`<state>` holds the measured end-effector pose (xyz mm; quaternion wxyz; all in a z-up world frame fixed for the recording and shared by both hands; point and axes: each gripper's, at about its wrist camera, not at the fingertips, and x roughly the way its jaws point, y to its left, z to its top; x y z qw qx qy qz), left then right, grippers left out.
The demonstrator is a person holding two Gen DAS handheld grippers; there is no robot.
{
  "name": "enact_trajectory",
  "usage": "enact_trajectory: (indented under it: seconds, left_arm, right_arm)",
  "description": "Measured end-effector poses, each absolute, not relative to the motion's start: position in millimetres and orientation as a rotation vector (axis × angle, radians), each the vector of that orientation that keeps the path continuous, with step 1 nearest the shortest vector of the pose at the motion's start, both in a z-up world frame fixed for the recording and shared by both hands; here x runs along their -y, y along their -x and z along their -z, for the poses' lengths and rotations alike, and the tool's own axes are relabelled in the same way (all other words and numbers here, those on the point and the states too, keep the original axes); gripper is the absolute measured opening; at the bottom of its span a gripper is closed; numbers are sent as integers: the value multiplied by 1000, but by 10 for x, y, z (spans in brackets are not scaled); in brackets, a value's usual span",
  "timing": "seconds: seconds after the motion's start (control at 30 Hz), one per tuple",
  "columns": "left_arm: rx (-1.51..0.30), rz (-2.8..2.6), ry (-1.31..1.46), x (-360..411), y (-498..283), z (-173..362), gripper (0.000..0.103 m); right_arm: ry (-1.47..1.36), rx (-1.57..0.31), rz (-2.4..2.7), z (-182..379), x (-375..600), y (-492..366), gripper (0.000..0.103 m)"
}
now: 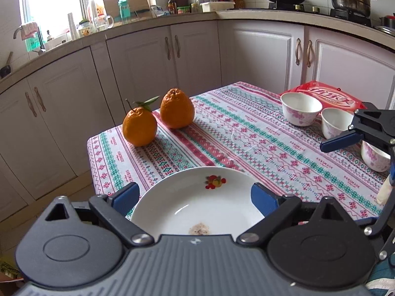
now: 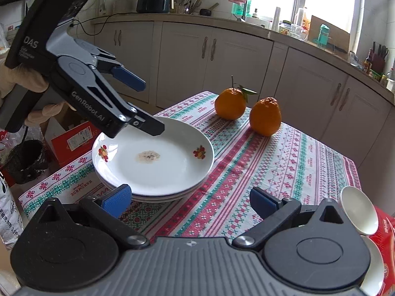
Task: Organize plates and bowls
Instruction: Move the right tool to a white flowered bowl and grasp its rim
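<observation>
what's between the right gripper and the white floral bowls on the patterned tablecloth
Nothing visible. In the left wrist view the right gripper, jaws open, sits right beside the white ceramic bowls with pink flowers, with only bare patterned tablecloth around them. The two oranges and the stack of white plates lie off to the side.

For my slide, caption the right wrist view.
Left tongs hang open over stacked plates beside two oranges on a patterned tablecloth.

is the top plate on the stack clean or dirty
Dirty: the top plate has a brownish speckled stain at its centre; the rest looks white.
</observation>
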<state>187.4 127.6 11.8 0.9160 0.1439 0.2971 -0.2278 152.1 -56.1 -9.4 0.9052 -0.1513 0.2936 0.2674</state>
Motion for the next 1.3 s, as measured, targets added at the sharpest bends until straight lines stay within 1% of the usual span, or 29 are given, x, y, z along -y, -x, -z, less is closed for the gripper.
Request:
enact_trajectory:
  seconds: [0.07,0.33,0.47,0.63,0.93,1.3]
  left_arm:
    - [-573,468,-293,-1197,-1734,-162,100]
    - [-438,462,-239,-753,-1191,-235,102]
    - [-415,486,-229,-449,-1004,-160,102]
    - [-424,541,-216,-44,-865,1,103]
    - [-504,711,-268,665,-771,365,102]
    - [-567,901,-336,1317,-881,672,102]
  right_arm:
    - [303,-593,-526,50,676,-1464,103]
    - [250,-539,-421,-91,1254,-1174,103]
    - [242,-540,-369,-80,1574,-1050,103]
    - [210,-559,-299,-25,1997,-939,103]
    - [156,-621,-193,138,2586,-814,103]
    - [45,-724,-152,398,3075,-854,103]
